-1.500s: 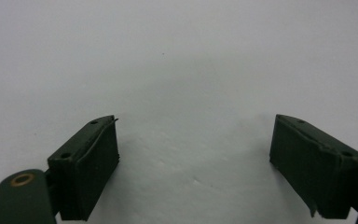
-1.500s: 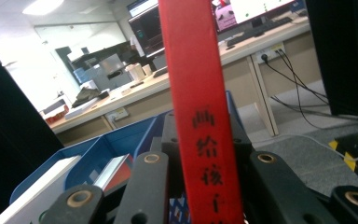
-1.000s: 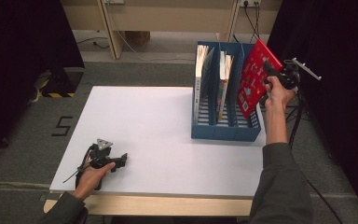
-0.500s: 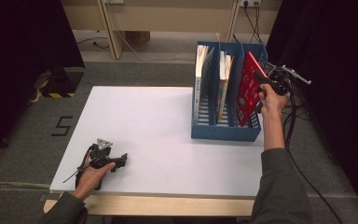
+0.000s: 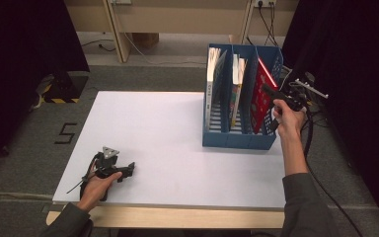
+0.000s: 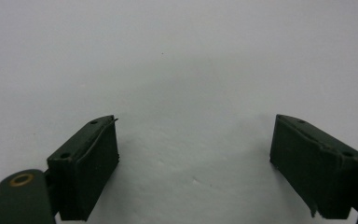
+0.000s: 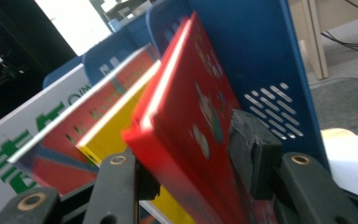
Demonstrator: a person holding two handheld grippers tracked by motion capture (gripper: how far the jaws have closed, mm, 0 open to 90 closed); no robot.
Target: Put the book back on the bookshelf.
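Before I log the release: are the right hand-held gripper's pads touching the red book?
Cannot tell. In the right gripper view the red book sits between the right hand-held gripper jaws, which have just been opening, but blur hides any gap.

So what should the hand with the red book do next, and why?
Probably open a bit wider and pull back. The red book already stands in the rightmost slot of the blue rack, leaning on its wall. The right gripper has just been opening, but the book is still between its jaws. The left gripper rests open on the table.
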